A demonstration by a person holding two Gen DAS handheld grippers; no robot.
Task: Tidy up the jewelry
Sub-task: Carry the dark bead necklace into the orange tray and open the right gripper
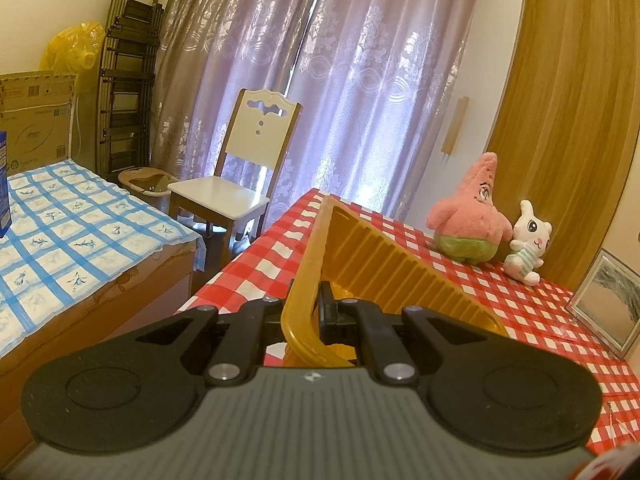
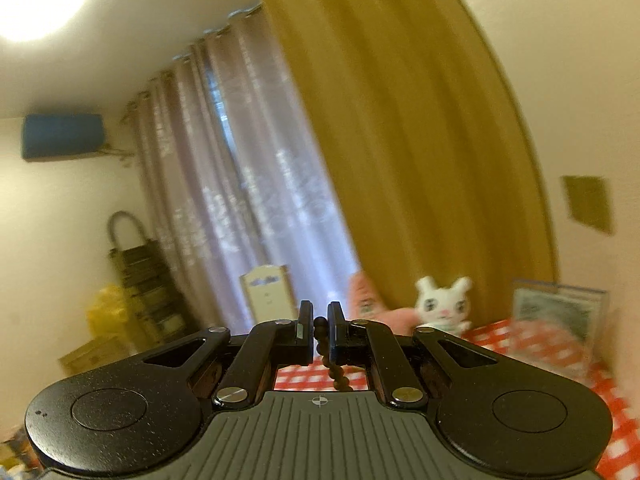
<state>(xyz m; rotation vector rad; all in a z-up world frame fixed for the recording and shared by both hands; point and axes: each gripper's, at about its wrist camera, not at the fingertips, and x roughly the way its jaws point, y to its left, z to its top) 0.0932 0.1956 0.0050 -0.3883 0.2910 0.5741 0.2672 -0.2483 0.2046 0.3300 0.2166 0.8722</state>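
Checked red-and-white cloth covers the table (image 1: 280, 248), the largest surface in play, and everything in the job sits on it or hangs above it. Along its far right edge stand a pink star plush (image 1: 472, 216) and a white rabbit plush (image 1: 528, 240), touching each other, with a framed picture (image 1: 608, 300) leaning near the right corner; they look like decoration pushed back out of the working area.

Next in size is the yellow ribbed tray (image 1: 384, 264), tilted with one corner raised toward the far edge of the table. The left gripper (image 1: 316, 312) is clamped narrow on the tray's near rim, the rim passing between its fingers. Holding it by the rim probably steadies and angles the tray so that a piece can be dropped in; whether the tray's low side rests on the cloth I cannot tell.

Smallest is the dark bead string (image 2: 332, 360), the jewelry in hand. The right gripper (image 2: 320, 328) has its jaws nearly closed on the top beads, and the rest dangles freely above the cloth near the table's front edge. Pinching one end likely lets the strand hang straight, so it can be lowered without tangling. That view is blurred, so the clasp is not readable.
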